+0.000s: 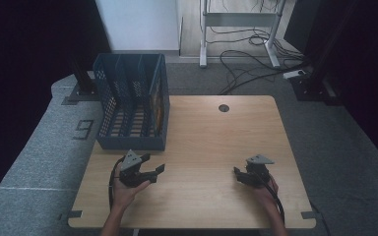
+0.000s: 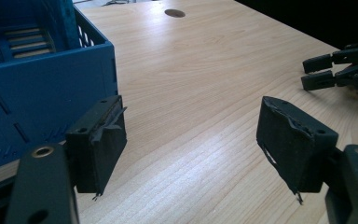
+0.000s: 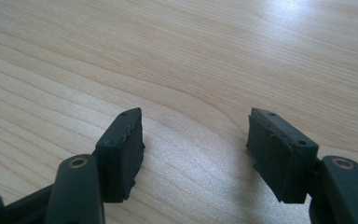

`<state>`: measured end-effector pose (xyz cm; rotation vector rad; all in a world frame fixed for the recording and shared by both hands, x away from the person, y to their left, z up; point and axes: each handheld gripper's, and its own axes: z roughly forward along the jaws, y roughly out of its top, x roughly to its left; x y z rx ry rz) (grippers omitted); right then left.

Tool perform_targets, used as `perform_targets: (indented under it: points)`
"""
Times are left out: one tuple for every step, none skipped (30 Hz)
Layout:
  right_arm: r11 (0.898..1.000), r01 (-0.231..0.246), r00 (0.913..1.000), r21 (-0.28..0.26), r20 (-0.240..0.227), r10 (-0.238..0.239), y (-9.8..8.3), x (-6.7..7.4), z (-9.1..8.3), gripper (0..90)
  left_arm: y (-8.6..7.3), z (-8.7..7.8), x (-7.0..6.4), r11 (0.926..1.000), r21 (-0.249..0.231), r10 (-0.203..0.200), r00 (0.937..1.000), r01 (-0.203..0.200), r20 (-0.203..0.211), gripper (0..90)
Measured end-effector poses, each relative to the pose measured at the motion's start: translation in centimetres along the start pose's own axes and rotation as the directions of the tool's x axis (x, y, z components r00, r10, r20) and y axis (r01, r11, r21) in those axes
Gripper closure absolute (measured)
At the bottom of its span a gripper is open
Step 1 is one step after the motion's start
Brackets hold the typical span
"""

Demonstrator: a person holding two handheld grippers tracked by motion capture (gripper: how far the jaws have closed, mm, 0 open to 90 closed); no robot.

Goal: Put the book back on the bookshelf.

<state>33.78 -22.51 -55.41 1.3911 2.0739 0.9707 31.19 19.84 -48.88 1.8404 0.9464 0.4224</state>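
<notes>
Blue crate [image 1: 133, 103] bears no readable writing; both tongs gape, empty.

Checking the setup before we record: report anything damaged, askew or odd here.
The left gripper has frayed pads, edges torn and ragged. The blue crate sits squarely on the table; nothing spilled.

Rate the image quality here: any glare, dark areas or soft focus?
High view: dim, surroundings nearly black, table evenly lit. Left gripper view: sharp on the blue crate. Right gripper view: bright glare on the wood at top right, jaw pads slightly soft.
</notes>
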Motion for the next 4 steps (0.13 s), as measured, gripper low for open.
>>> perform_targets:
  points:
    - [1.0,-0.001,1.0,0.0,0.001,0.001,0.0,0.0,0.0,34.9,0.0,-0.06,-0.02,1.0,-0.004,-0.002,1.0,0.002,0.0,23.9]
    - [1.0,-0.001,1.0,0.0,0.001,0.001,0.0,0.01,0.0,34.5,-0.01,-0.14,-0.03,1.0,-0.005,-0.002,1.0,0.002,0.0,23.9]
    - [1.0,-0.001,1.0,0.001,0.003,0.001,0.0,-0.01,0.01,34.2,-0.02,-0.2,-0.04,1.0,-0.006,0.0,1.0,0.0,-0.003,23.9]
    - [1.0,-0.001,1.0,0.001,0.003,0.001,0.0,-0.01,0.01,33.8,-0.06,-0.27,-0.09,1.0,-0.007,0.002,1.0,-0.002,-0.009,23.9]
